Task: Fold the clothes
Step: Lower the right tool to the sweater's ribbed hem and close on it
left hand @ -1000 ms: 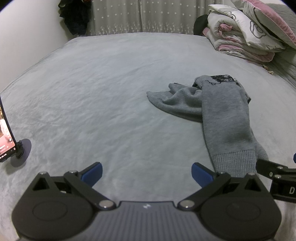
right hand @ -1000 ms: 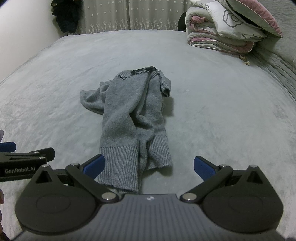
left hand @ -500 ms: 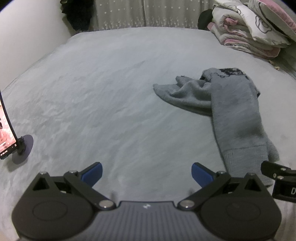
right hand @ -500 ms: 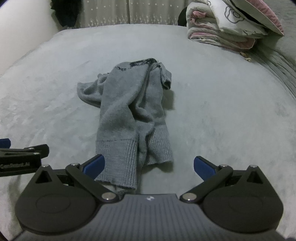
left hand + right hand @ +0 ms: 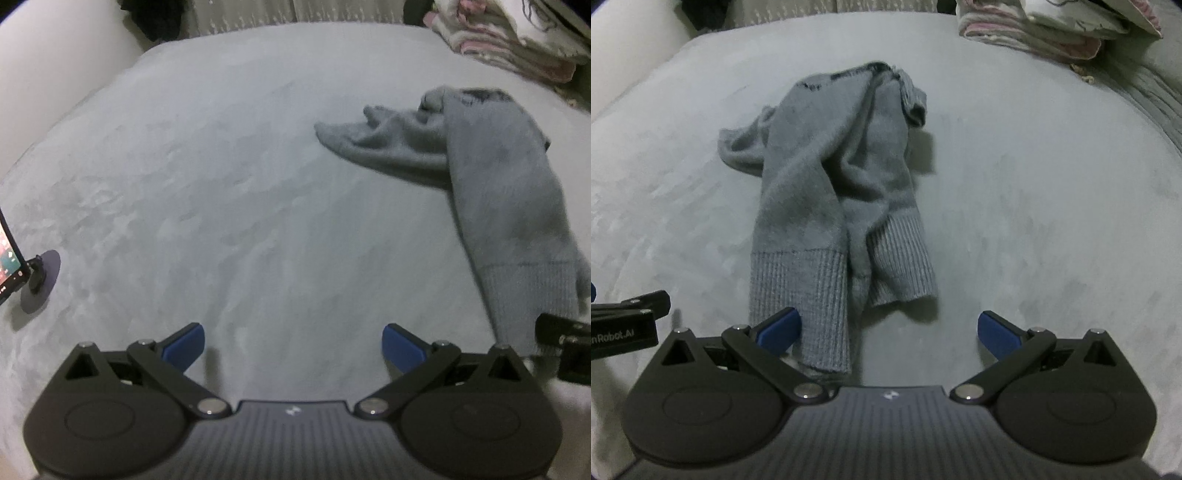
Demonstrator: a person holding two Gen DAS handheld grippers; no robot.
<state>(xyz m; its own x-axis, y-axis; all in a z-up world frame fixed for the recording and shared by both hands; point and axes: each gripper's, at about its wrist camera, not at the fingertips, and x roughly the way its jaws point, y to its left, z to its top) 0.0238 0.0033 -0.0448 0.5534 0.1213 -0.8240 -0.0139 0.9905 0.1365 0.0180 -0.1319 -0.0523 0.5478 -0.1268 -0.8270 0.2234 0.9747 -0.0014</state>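
Grey sweater [image 5: 834,184] lay bunched lengthwise on the bed [image 5: 1034,206], ribbed hem [image 5: 798,288] nearest; right tongs [image 5: 886,332] gaped over that hem, probably to pinch it, left tongs [image 5: 293,345] open over bare cover

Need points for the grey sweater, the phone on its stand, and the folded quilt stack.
grey sweater [image 5: 827,192]: right wrist view, on the middle of the bunched body.
phone on its stand [image 5: 9,254]: left wrist view, on the lit screen at the left edge.
folded quilt stack [image 5: 1034,33]: right wrist view, on the pink and white folded layers.
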